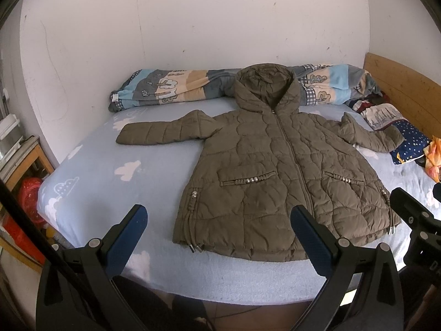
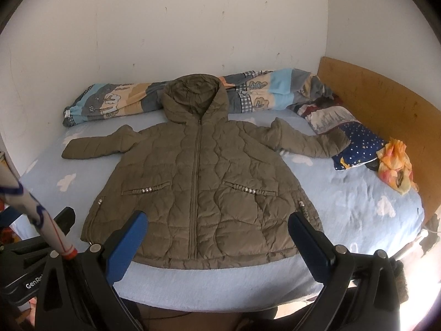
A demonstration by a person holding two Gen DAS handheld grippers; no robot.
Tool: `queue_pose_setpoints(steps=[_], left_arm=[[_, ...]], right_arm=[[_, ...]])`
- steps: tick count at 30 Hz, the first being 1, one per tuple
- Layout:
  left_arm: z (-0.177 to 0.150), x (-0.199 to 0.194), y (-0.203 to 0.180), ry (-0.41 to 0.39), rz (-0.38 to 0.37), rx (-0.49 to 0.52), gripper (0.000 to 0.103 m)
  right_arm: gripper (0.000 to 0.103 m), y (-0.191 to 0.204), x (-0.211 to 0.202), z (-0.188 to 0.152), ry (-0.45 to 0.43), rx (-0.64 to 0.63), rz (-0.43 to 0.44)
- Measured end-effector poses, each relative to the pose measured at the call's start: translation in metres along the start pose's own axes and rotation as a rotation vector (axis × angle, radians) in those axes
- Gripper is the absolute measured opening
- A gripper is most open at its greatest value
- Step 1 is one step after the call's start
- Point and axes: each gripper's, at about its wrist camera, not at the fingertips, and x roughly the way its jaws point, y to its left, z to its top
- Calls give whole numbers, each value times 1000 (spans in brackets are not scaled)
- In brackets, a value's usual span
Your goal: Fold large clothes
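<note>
Left gripper (image 1: 219, 237): jaws spread, empty, hovering at bed's 6 o'clock edge. Right gripper (image 2: 217, 241): same. Quilted olive hooded jacket (image 2: 198, 182): flat, zipped, sleeves outspread on blue cloud-print sheet (image 1: 110, 171); hood towards 12 o'clock, resting against rolled quilt (image 2: 115, 102)

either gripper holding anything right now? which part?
Nothing held. Left gripper and right gripper are both open, short of the jacket hem.

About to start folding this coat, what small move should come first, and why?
Probably reach the left hand-held gripper to the left sleeve: the olive hooded puffer coat lies flat, zipped, sleeves spread, and both grippers hover open at the hem.
</note>
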Motion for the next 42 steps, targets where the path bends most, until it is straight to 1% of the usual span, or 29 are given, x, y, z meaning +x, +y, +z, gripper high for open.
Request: queue_pose_setpoints(steps=[15,18,21,24,28,30,33,35,37,39,41,42], left_arm=[[1,1,8,-2,-4,5,103],[1,1,10,-16,1,-4,103],[2,7,13,-38,1,-7,103],[16,22,16,-43,-16,5,103],[53,50,12,-54,-33,41,103],[71,67,10,-48,-43,35,103],[93,101,-1,-10,-68,16,103],[107,129,-14,16,-83,12,103],[114,153,-28,31,-80,22,103],[116,181,-40,51,-69,33,103],[107,203,-45,28,-74,30,103],[102,208,-49,11,-55,35,103]], right_arm=[[103,-4,-2,2,5,14,22],[103,-11,-3,5,4,25,29],[103,-26,-4,8,-15,63,26],[103,-50,5,17,-5,134,31],[103,-88,12,31,-4,201,8],[103,-111,16,41,-13,227,1],[103,-148,28,57,-9,275,14],[103,-176,42,69,-9,333,37],[103,-203,60,78,5,400,57],[103,-229,81,88,17,459,53],[99,-259,106,101,27,475,21],[98,-273,116,105,29,485,17]])
